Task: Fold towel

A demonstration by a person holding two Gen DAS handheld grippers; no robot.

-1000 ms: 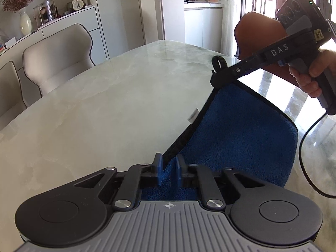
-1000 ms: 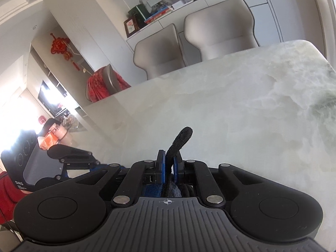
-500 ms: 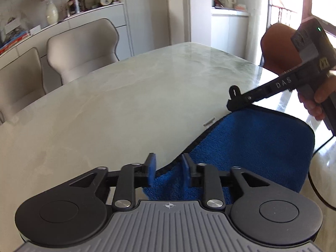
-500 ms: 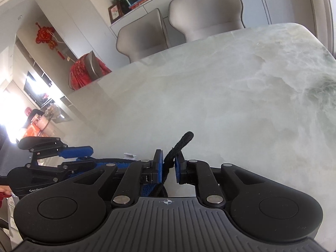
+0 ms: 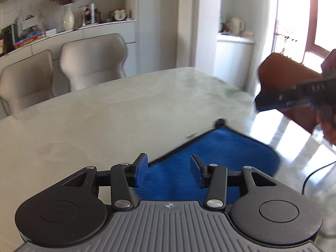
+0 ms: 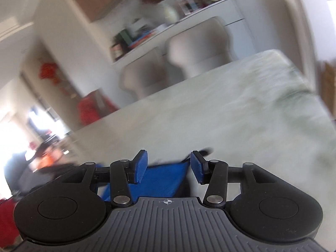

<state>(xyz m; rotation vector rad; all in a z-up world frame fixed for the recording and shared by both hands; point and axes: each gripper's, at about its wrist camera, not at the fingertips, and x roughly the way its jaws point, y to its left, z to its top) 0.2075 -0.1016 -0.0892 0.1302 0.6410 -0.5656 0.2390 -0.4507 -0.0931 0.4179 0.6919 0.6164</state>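
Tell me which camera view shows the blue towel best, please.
The left wrist view. There the blue towel lies spread on the marble table, with its black edging and far corner visible. The right wrist view is blurred and shows only a small blue patch behind the open fingers.

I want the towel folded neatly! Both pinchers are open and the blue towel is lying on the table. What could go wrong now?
The blue towel lies near the edge of the table, so a bump might slide it off. The left gripper and right gripper hang open close above it and could snag the fold.
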